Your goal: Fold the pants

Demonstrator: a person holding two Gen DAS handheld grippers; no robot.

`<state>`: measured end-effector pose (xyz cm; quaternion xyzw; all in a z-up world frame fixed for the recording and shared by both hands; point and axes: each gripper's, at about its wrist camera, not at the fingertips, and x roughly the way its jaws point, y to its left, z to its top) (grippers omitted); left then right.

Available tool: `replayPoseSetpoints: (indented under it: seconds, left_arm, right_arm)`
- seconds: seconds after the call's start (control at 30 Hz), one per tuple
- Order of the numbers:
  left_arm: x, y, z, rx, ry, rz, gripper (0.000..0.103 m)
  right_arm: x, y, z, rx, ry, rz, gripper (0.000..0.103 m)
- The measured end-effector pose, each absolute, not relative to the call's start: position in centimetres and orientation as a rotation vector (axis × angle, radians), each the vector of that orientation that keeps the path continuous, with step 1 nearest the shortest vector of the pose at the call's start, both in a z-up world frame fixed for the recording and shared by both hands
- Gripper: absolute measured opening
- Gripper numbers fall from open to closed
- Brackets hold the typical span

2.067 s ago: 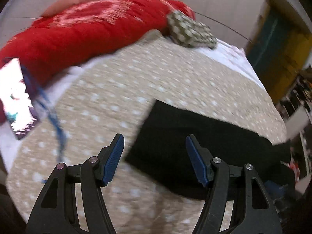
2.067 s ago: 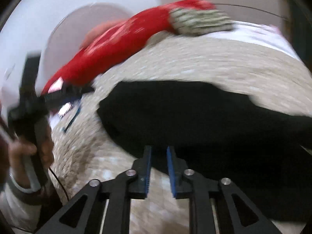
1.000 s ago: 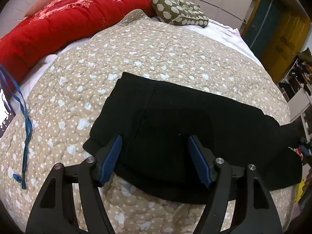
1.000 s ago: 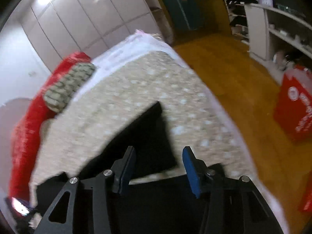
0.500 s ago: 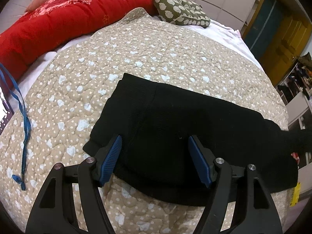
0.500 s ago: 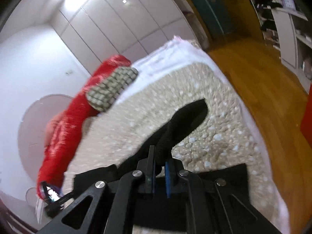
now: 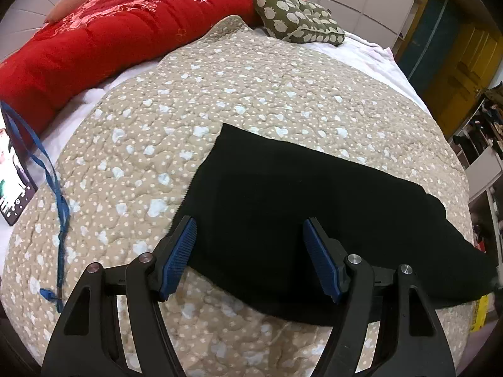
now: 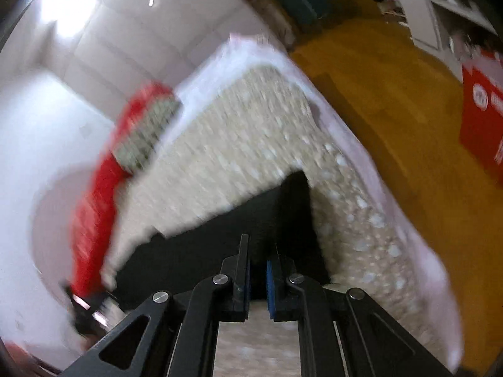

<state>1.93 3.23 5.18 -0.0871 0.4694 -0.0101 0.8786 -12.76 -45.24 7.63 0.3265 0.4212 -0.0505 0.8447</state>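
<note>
here, the left gripper [image 7: 250, 256] hangs wide open over the near left end of the black pants [image 7: 314, 207], gripping nothing; they lie on the dotted beige quilt [image 7: 220, 94]. the right gripper [image 8: 258, 279], blurred, seems clamped on their cloth [image 8: 251, 220].

Pants [image 7: 283, 194] matt black knit cloth; bedspread [image 7: 251, 94] quilted, puckered cotton; floor [image 8: 393, 110] glossy wood.
</note>
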Motion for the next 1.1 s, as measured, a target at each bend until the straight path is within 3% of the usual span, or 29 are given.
replayPoseSetpoints:
  seconds: [0.13,0.3,0.43,0.7,0.97,1.0,1.1]
  left_arm:
    - [1.1,4.8,5.4,-0.202,0.968,0.002,0.071]
    - [0.7,7.1,6.1,-0.237,0.956,0.013,0.071]
    - [1.0,8.0,5.7,-0.29,0.97,0.0,0.071]
    - [2.2,7.4,4.3,-0.317,1.011,-0.026,0.071]
    - [3.1,7.2,3.6,-0.321,1.023,-0.04,0.071]
    - [3.1,7.2,3.6,-0.32,1.025,-0.039,0.071]
    - [3.1,7.2,3.7,-0.318,1.024,-0.038,0.07]
  right_arm:
    - [-11.0,-43.8,5.4,0.512,1.053,-0.262,0.022]
    - [-10.6,-40.0,10.5,0.279,0.926,-0.318,0.027]
    - [-7.7,-31.0,12.0,0.251,0.821,0.163,0.037]
    - [-1.8,-11.6,6.7,-0.011,0.873,0.619,0.037]
    - [-1.1,-5.5,4.7,-0.319,0.809,0.644,0.037]
    - [-0.9,-5.5,4.6,-0.323,0.8,0.645,0.036]
    - [0.3,-5.9,5.0,-0.265,0.806,0.639,0.009]
